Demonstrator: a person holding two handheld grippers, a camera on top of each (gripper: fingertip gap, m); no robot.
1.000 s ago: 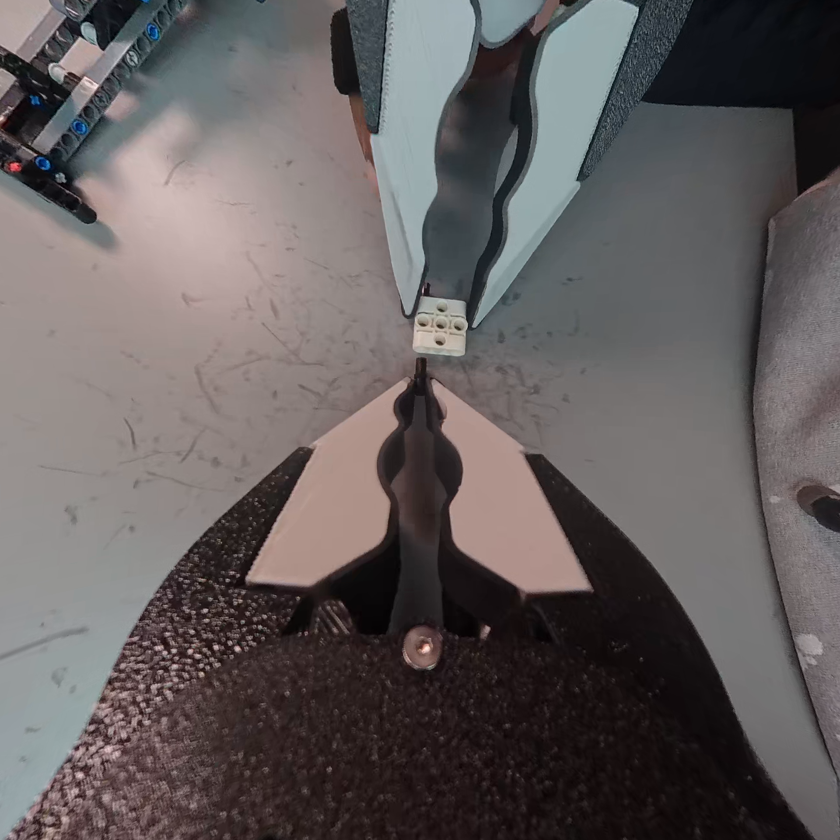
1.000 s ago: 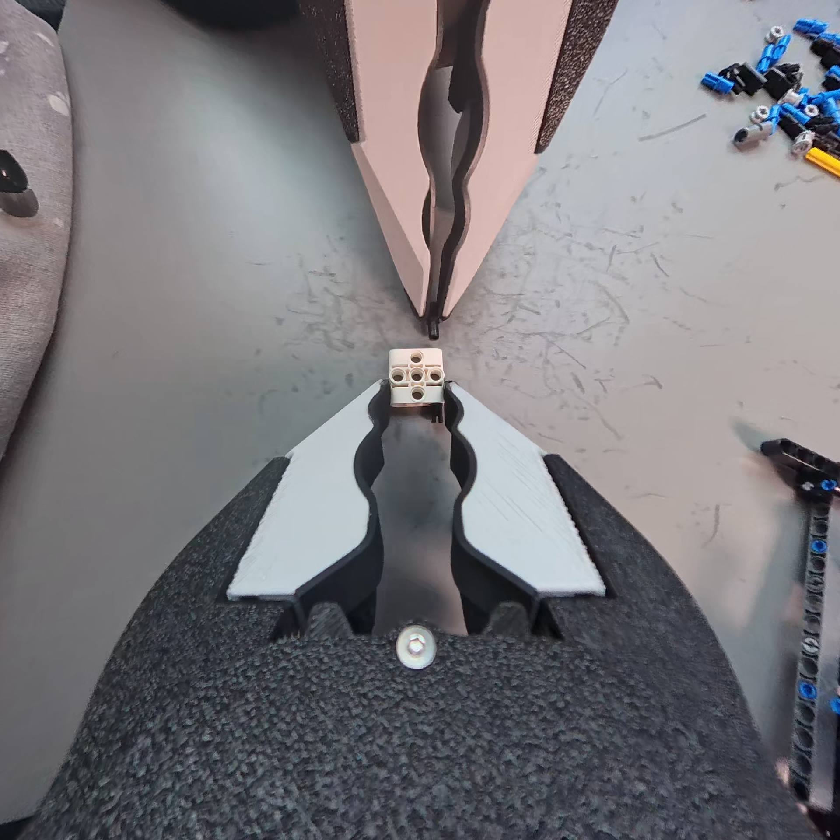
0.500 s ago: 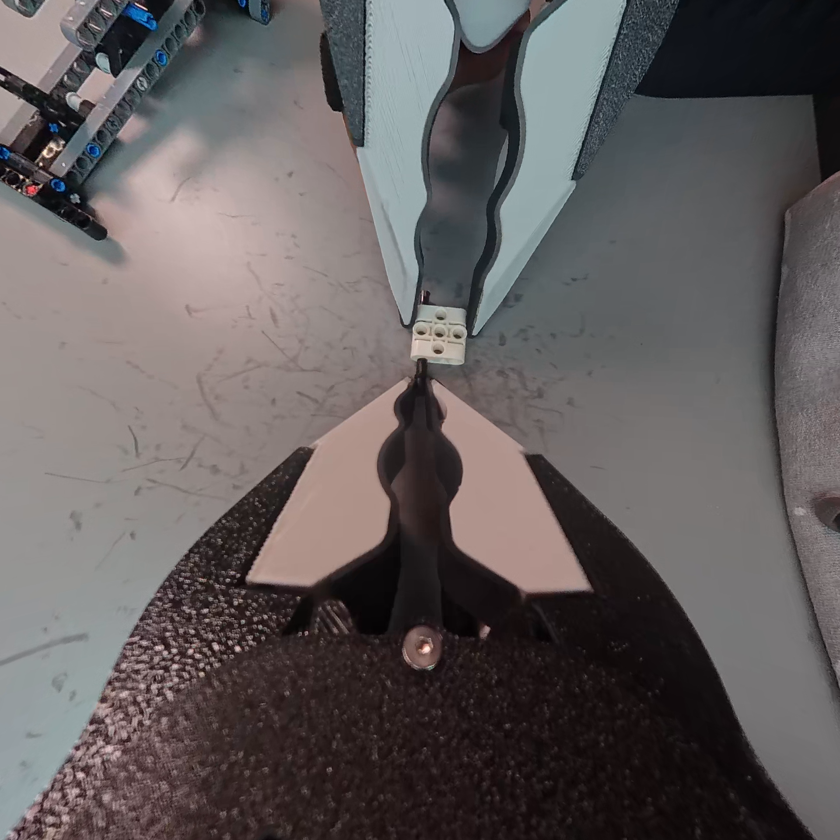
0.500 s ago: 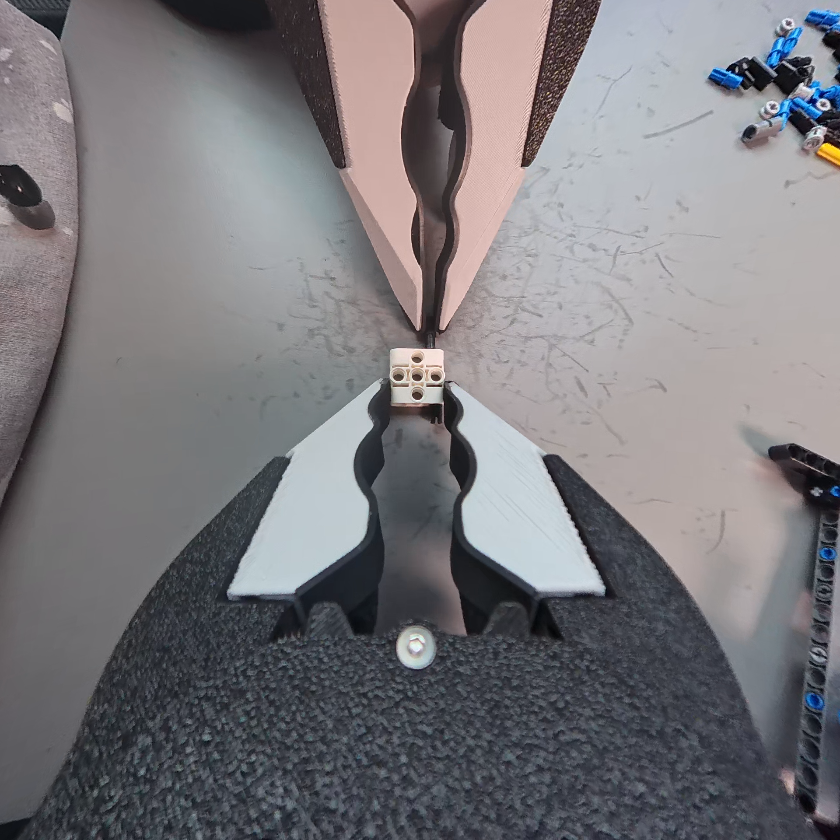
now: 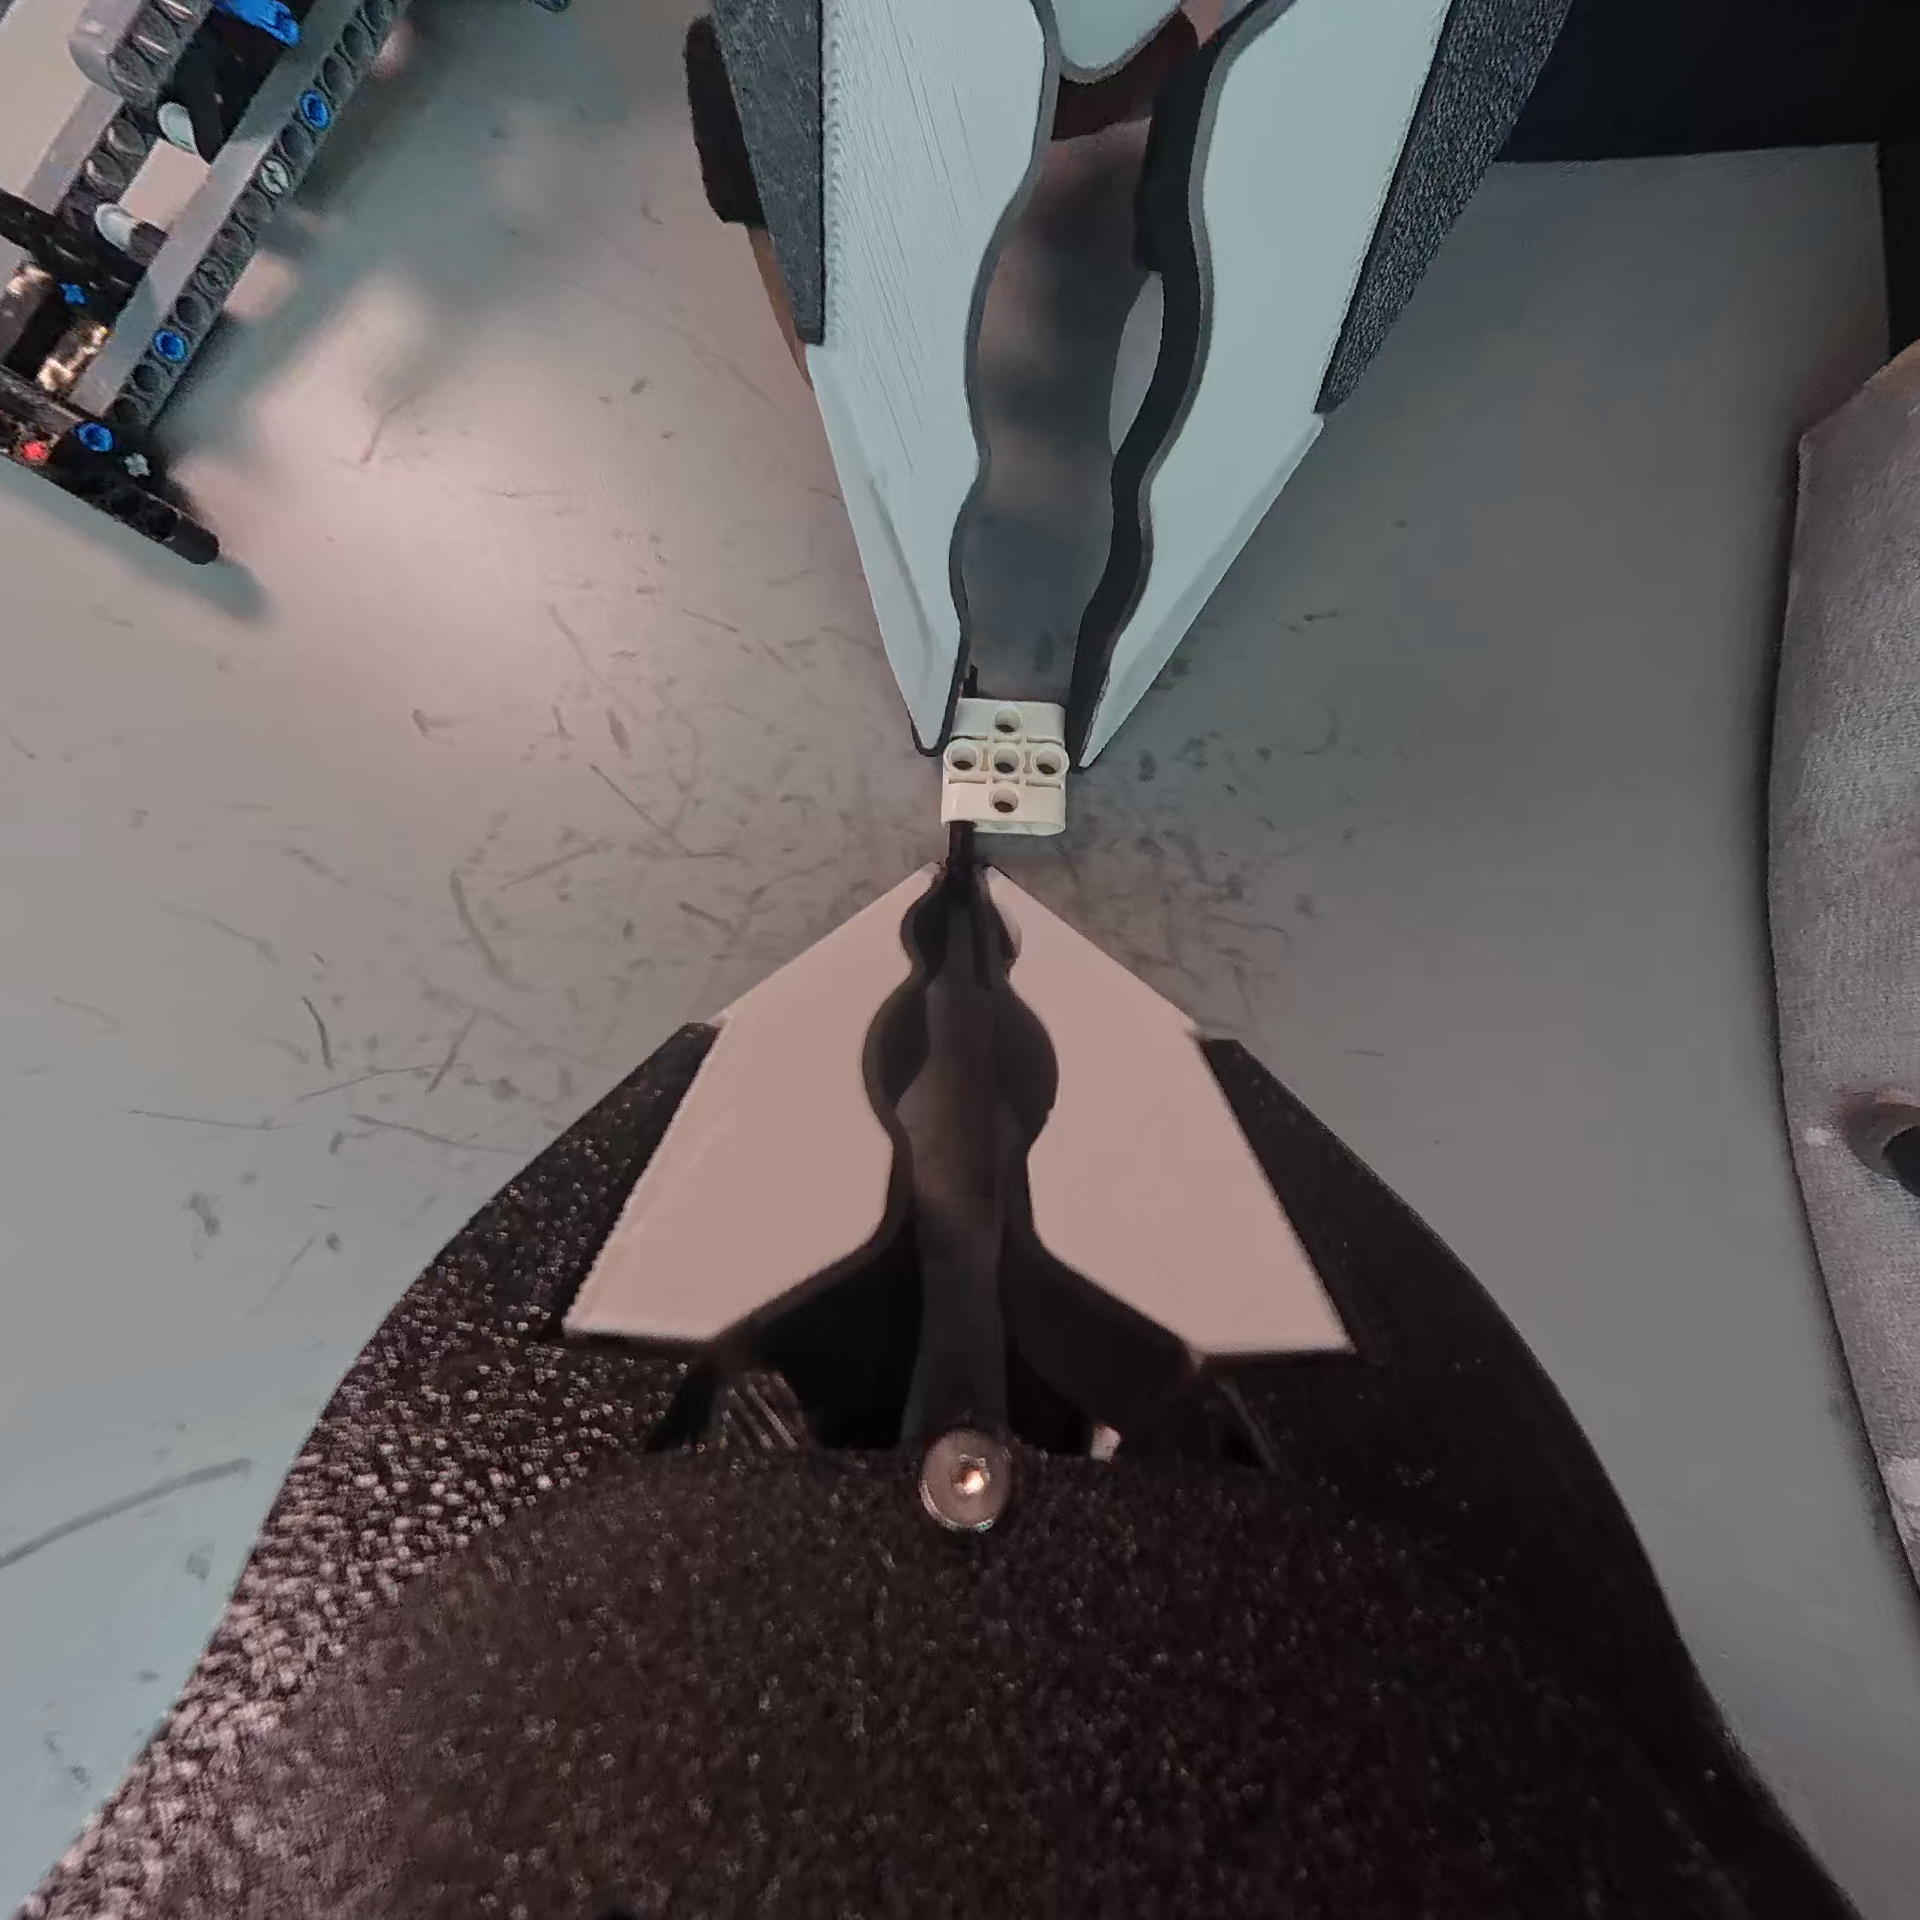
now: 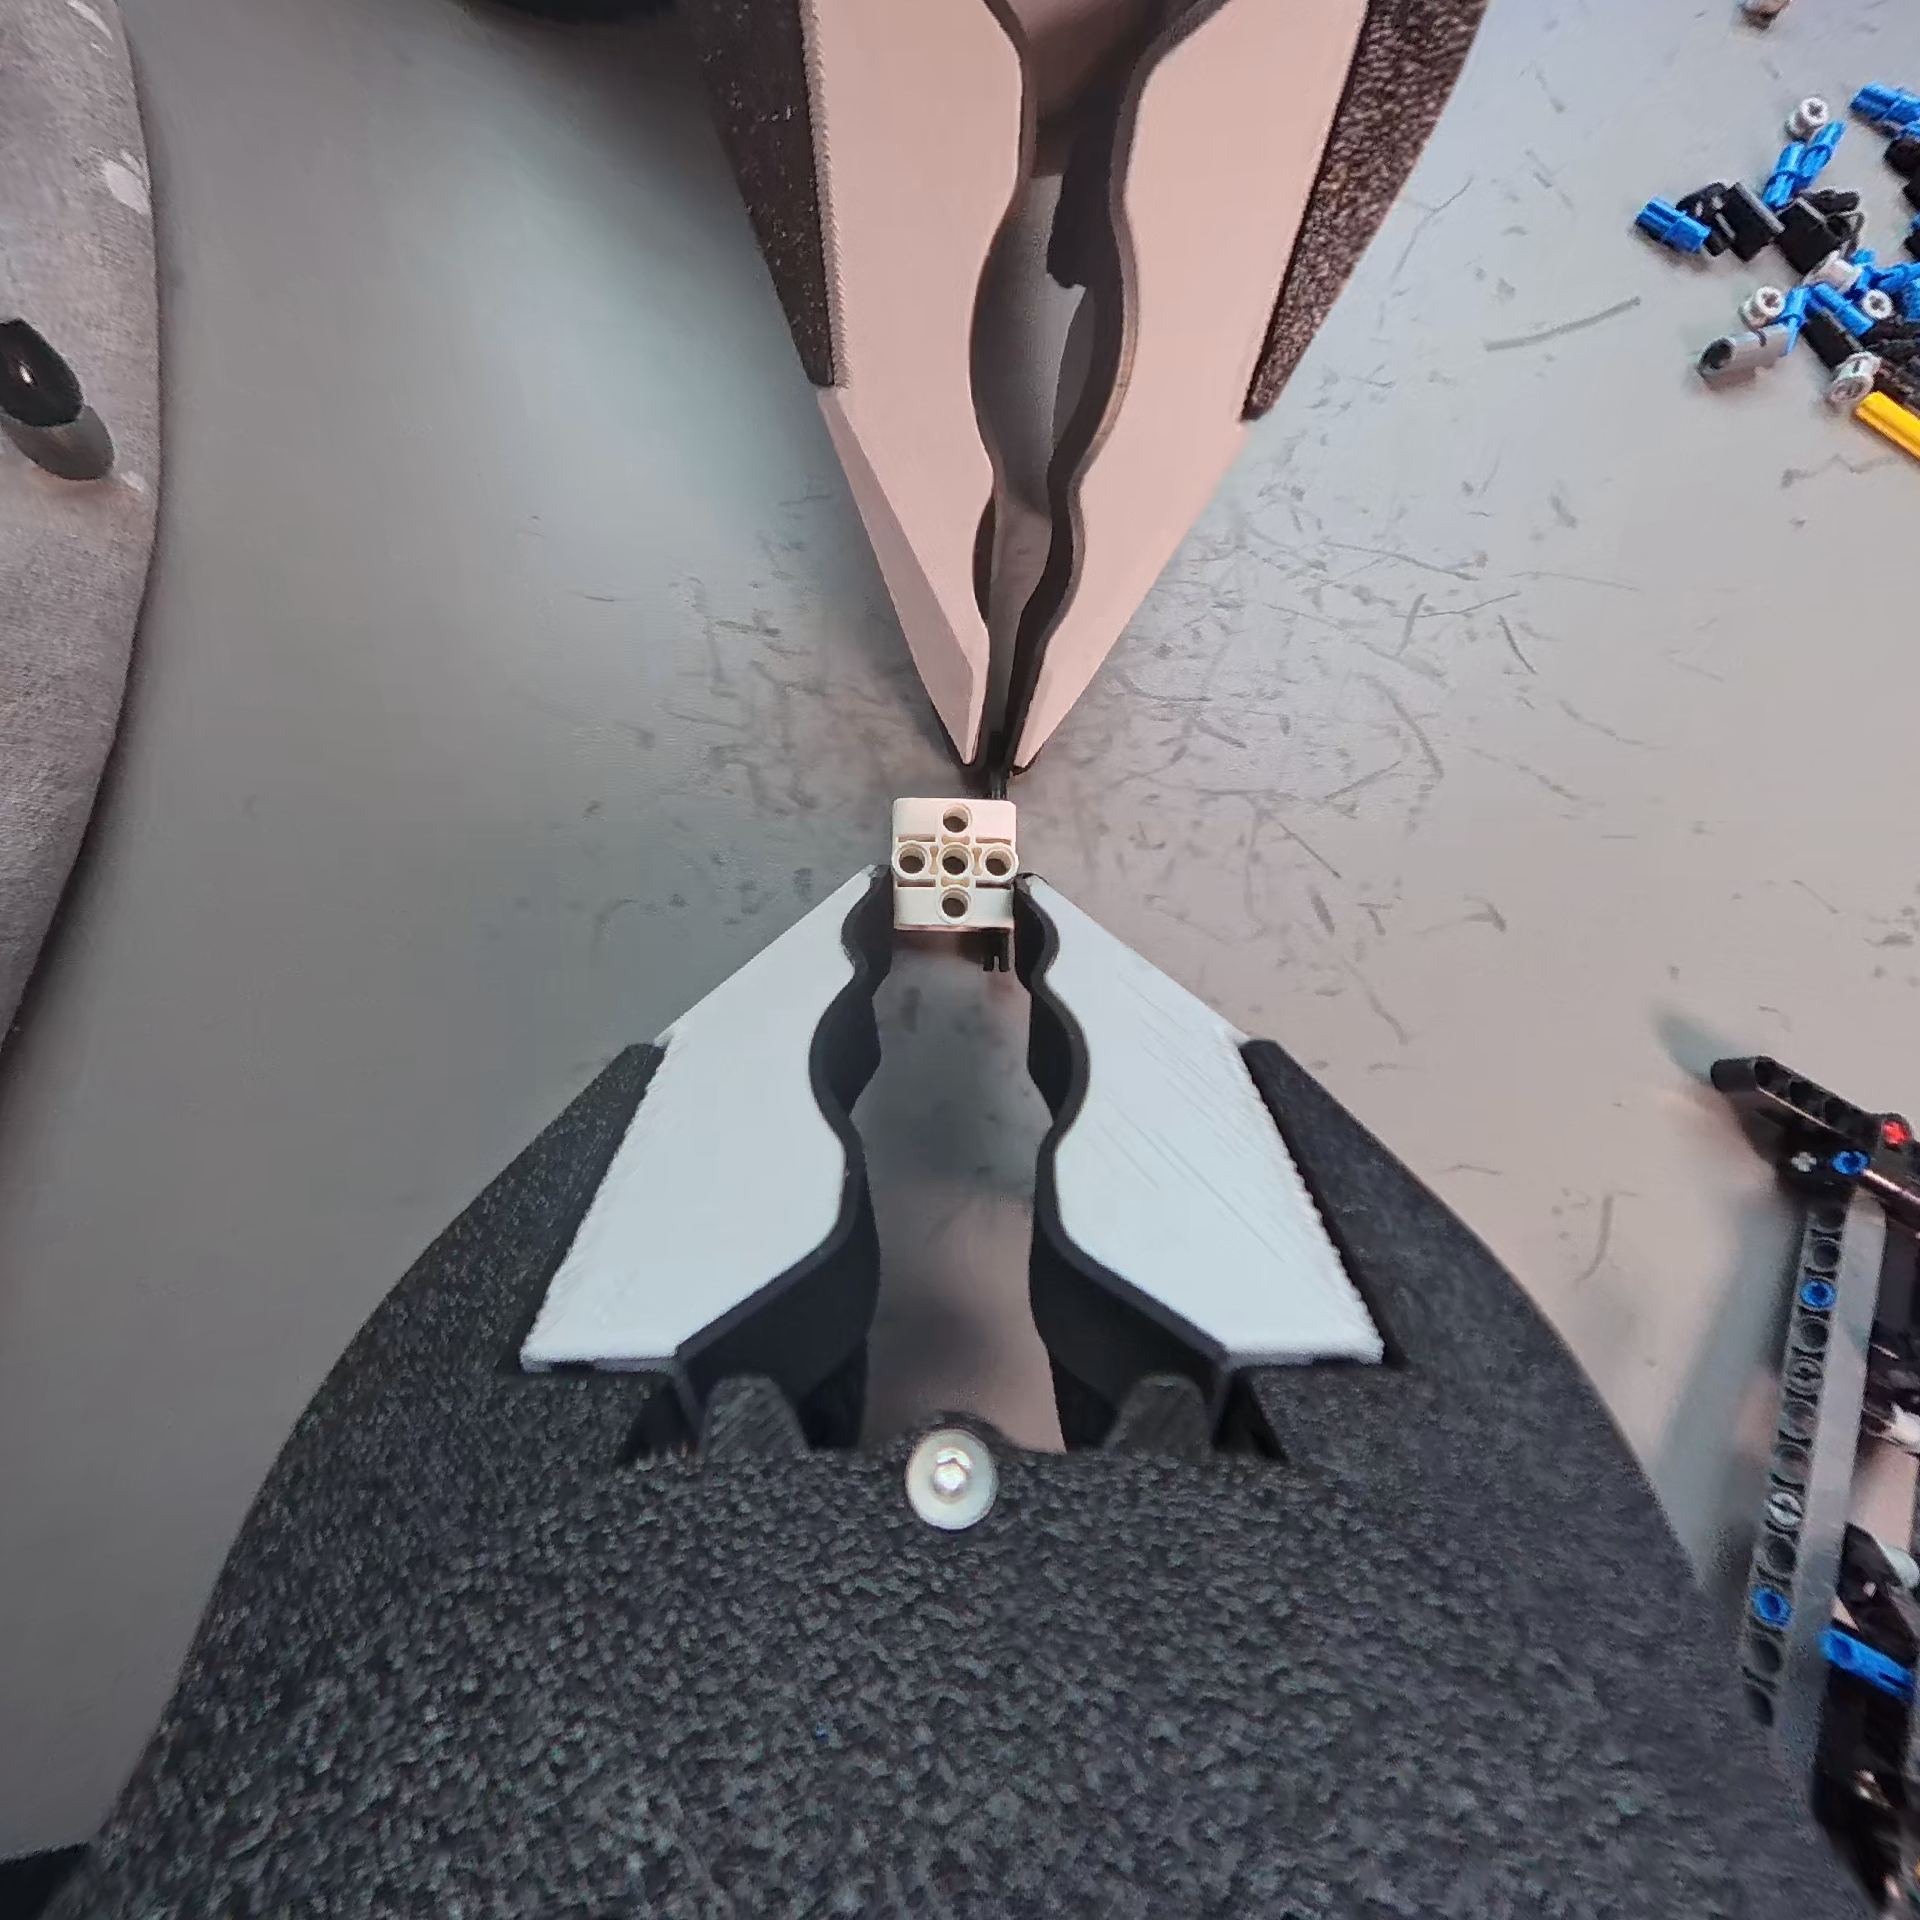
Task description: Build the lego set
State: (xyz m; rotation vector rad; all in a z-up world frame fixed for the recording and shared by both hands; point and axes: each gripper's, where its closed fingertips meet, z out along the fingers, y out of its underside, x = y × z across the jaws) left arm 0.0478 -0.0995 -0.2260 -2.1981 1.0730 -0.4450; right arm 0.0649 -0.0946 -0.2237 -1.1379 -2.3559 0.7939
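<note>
Flanking scratched table [image 6: 1455, 675], loose pieces [image 6: 1808, 249], beam frame [image 5: 135, 291]

Your left tongs [image 5: 966, 878] are pinched nearly closed, tips pointing straight at your right tongs [image 6: 954, 902], which sit part-open and clamped, the two pairs meeting nose to nose.

Bare scratched desk [image 5: 499, 790] open across the left and centre of the left wrist view, partly built frame [image 5: 135, 260] blocking its upper left corner, grey fabric [image 5: 1849, 831] along the right edge, loose parts pile [image 6: 1808, 249] crowding the right wrist view's upper right, dark beams [image 6: 1808, 1351] at lower right.
</note>
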